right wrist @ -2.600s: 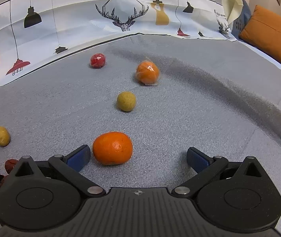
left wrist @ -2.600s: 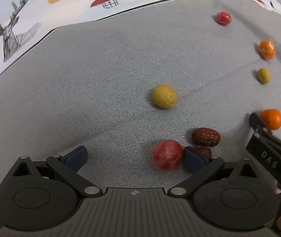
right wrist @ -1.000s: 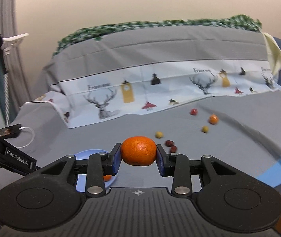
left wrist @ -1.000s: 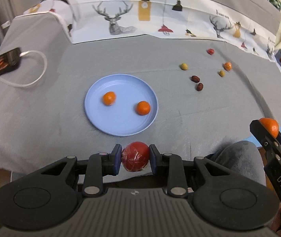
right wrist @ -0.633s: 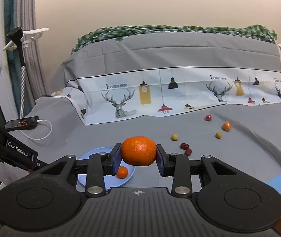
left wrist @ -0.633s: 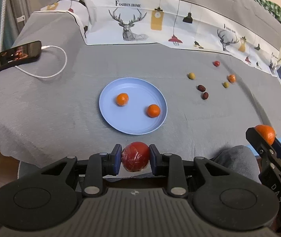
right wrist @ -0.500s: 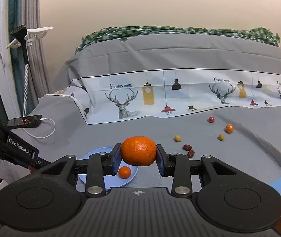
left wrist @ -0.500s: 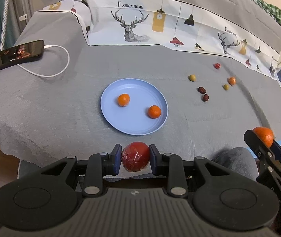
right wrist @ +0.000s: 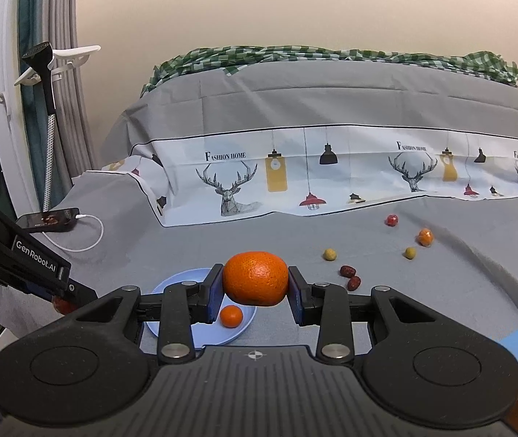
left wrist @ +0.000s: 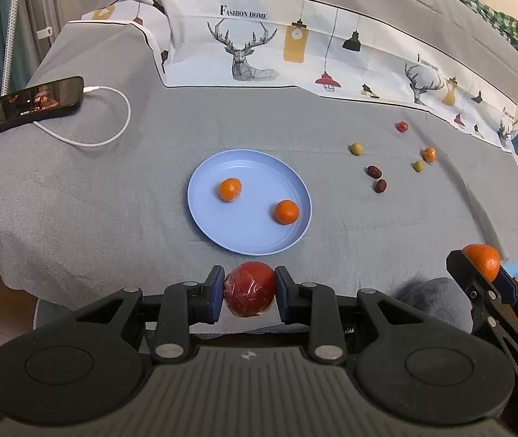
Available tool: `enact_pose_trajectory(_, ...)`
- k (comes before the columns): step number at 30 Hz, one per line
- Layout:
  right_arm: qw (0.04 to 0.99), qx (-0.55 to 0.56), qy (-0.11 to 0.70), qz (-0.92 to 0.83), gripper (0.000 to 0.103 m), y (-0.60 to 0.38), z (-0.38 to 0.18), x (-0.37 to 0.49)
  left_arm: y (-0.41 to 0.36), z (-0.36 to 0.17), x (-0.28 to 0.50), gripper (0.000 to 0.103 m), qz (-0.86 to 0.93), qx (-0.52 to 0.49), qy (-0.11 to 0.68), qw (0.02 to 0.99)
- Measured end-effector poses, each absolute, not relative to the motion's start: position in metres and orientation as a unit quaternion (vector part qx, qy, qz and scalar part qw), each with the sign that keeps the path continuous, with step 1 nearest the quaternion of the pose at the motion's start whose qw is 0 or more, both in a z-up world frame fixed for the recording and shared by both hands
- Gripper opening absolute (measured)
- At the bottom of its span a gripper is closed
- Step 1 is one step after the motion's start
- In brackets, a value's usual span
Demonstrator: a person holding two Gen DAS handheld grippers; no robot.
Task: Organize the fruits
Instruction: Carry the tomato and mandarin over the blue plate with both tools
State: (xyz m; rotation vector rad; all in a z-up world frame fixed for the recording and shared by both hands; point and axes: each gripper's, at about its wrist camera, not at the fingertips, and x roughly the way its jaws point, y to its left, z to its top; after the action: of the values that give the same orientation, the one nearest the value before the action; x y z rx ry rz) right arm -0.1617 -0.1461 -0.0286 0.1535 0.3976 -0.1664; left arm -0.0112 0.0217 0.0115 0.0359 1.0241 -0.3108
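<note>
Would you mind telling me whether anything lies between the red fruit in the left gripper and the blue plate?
Nothing visible does: only bare grey cloth separates the red fruit from the blue plate, which holds two small oranges.

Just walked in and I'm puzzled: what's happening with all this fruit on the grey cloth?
A person is sorting fruit with a pair of hand-held tongs. The left tongs grip a red fruit and the right tongs grip an orange, both held above the near edge of the cloth. A blue plate already holds two small oranges. Six more small fruits lie loose on the cloth, to the plate's right.
</note>
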Motion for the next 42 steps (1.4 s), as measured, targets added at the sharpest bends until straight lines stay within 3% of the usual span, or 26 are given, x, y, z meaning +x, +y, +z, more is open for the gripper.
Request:
enact_pose_trajectory(28, 0.969, 0.075, 0.222, -0.078, 0.038, -0.156, -0.044, -0.125, 0.019, 0.006, 0.032, 0.032, -0.128, 0.005, 0.491, 0.862)
enact_pose_trajectory(42, 0.956, 0.060, 0.280, -0.068, 0.038, -0.154, -0.079, -0.050, 0.000, -0.043, 0.104, 0.032, -0.126, 0.017, 0.532, 0.837)
